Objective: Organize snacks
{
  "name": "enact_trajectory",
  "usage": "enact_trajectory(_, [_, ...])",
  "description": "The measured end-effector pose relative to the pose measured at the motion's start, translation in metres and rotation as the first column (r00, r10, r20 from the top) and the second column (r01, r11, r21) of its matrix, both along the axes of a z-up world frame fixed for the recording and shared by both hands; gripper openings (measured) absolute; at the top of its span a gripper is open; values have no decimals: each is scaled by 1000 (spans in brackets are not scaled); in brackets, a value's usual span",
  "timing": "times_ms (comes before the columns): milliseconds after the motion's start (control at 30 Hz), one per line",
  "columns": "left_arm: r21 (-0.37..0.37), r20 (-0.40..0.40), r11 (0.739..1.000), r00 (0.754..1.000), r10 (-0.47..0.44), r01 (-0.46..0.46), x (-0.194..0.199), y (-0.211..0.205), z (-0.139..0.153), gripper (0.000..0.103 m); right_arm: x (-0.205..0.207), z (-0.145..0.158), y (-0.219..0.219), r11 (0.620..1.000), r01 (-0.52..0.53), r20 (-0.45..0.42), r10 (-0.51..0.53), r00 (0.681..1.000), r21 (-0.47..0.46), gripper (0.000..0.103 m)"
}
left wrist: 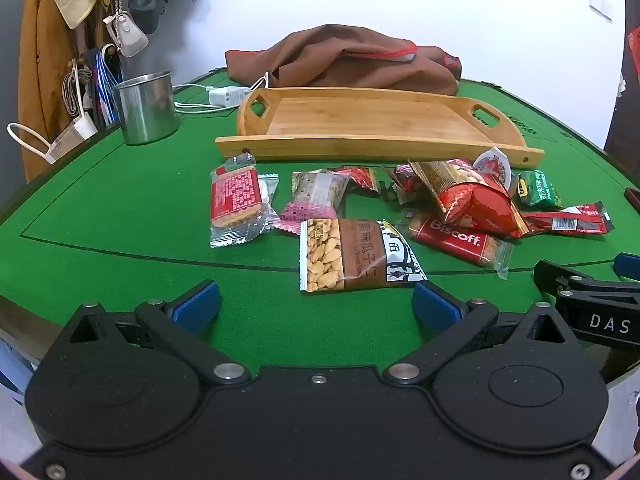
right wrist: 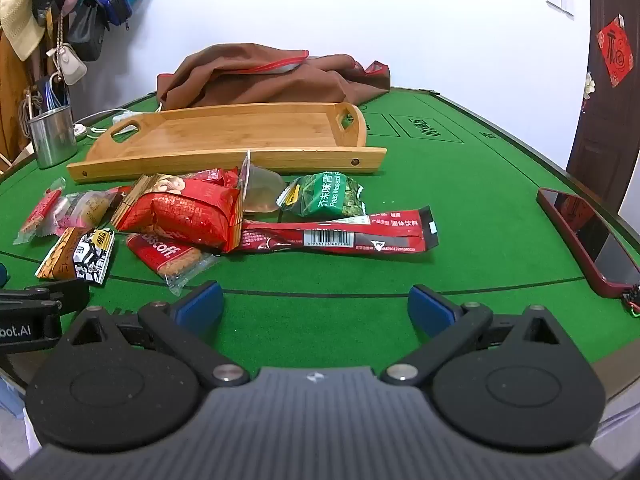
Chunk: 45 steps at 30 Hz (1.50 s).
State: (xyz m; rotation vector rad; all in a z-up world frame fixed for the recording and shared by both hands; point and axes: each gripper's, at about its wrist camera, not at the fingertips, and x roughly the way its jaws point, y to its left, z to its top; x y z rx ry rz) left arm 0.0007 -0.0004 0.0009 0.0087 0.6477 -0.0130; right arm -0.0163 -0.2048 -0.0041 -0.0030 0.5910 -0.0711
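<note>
Several snack packets lie on the green table in front of a bamboo tray (left wrist: 372,120) (right wrist: 224,130) that holds nothing. A sunflower-seed packet (left wrist: 352,254) (right wrist: 76,258) lies nearest my left gripper (left wrist: 316,306), which hangs open just short of it. Behind lie a red cracker pack (left wrist: 236,200), a Biscoff pack (left wrist: 456,238) (right wrist: 168,252), a red puffed bag (left wrist: 476,196) (right wrist: 192,210), a green wasabi-pea bag (right wrist: 326,196) (left wrist: 538,188) and a long red stick sachet (right wrist: 340,236). My right gripper (right wrist: 316,306) is open over bare felt in front of the sachet.
A steel cup (left wrist: 146,106) (right wrist: 52,136) stands at the left. A brown cloth bag (left wrist: 344,60) (right wrist: 272,74) and a white charger (left wrist: 226,96) lie behind the tray. A phone in a red case (right wrist: 588,236) rests near the right table edge. Bags hang on the left wall.
</note>
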Motion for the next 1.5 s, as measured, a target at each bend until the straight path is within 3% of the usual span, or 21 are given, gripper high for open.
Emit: enact_trajectory(1500, [-5, 7, 1000, 1000, -12, 12, -1, 3, -2, 103, 0, 3, 0, 1000, -5, 2, 5, 1000, -3, 103])
